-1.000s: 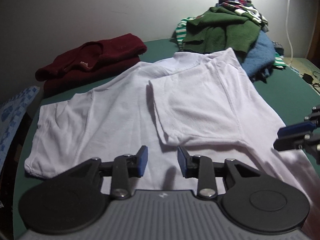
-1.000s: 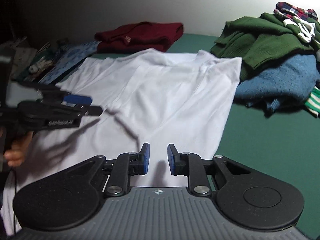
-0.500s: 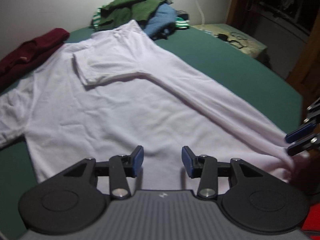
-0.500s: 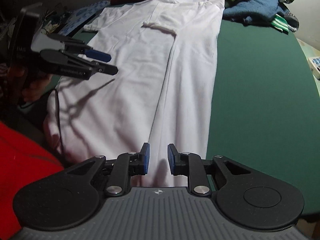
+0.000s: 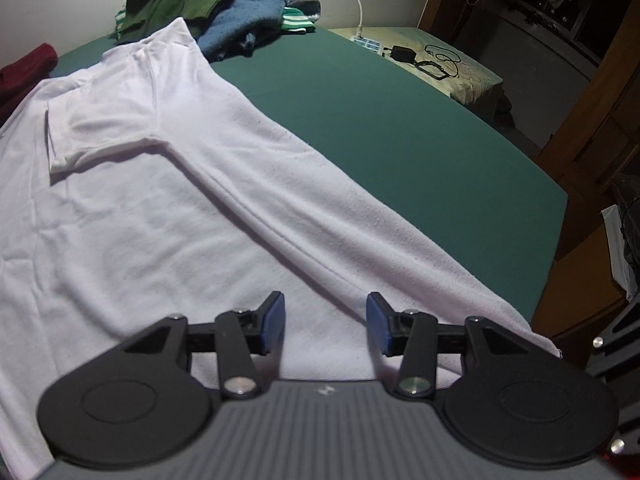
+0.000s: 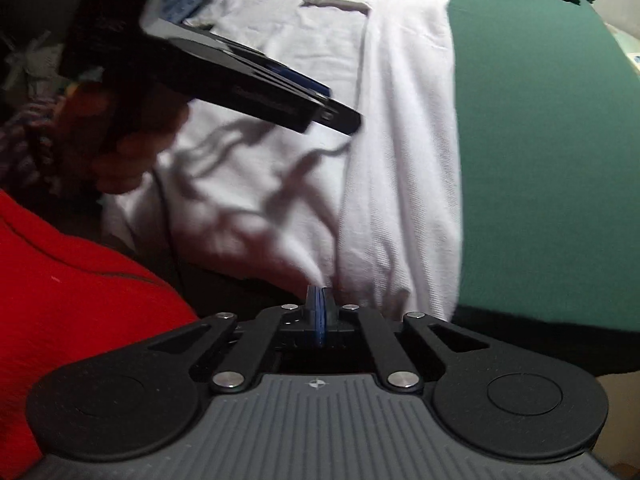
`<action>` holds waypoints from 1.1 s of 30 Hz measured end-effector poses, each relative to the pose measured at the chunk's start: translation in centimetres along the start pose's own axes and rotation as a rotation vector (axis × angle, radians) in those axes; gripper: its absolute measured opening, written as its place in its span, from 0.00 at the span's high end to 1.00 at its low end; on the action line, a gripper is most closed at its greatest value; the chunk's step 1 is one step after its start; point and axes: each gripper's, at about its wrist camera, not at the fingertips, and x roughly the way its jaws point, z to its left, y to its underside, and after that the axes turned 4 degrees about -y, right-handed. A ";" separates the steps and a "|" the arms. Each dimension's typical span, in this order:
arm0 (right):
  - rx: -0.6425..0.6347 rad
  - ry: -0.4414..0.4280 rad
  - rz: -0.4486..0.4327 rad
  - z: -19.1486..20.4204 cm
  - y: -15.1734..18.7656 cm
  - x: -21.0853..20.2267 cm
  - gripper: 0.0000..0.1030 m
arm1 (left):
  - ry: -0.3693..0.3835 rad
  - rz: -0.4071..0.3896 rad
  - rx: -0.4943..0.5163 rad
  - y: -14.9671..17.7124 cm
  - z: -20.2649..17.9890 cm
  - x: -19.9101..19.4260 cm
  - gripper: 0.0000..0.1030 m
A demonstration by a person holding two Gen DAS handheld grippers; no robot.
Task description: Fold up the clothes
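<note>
Cloth fills most of both views: a big white cotton T-shirt lies flat on the dark green bed cover, with one side and its short sleeve folded in over the middle; no box or basket shows, only a loose heap of green and blue clothes far ahead of the left gripper, and a folded dark red top far ahead to its left. A second ago the left gripper looked at the shirt's top half; now it sits over the bottom hem, and its blue pads have spread wider, with nothing between them; the hem lies just under and ahead of them. The right gripper was open over the shirt before; now its blue pads are pressed together at the near hem, at the bed's edge, and a bit of white cloth seems pinched there, but blur makes it hard to be sure. A red sleeve sits to its left; the hand carrying the left gripper shows above that.
</note>
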 end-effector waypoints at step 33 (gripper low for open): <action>0.076 0.094 0.027 -2.6 2.6 -1.2 0.85 | 0.069 -0.033 0.153 0.7 -2.8 -2.7 0.32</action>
